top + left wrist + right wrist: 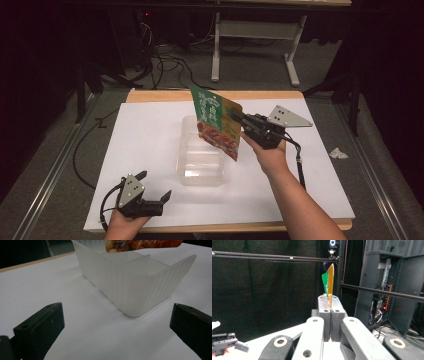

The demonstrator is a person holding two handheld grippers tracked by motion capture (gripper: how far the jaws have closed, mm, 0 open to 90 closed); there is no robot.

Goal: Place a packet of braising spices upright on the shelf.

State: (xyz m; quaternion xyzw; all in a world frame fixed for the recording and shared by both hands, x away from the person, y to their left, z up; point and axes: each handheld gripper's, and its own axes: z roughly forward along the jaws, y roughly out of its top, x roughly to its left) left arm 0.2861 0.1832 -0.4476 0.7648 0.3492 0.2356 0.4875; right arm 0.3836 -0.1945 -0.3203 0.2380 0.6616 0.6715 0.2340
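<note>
Already lifted, pinched edge-on in the right gripper [239,121], food pouch [216,121] hanging just above the clear container [200,160] on the counter [145,145], lowering and release left; left gripper [152,192] spread, idle nearby.

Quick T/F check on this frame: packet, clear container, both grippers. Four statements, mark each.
1. The right gripper is shut on the food packet. True.
2. The packet lies flat on the table. False: it is held in the air above the clear container.
3. The left gripper is open, holding nothing. True.
4. The container stands on bare wood. False: it stands on the white sheet.
</note>
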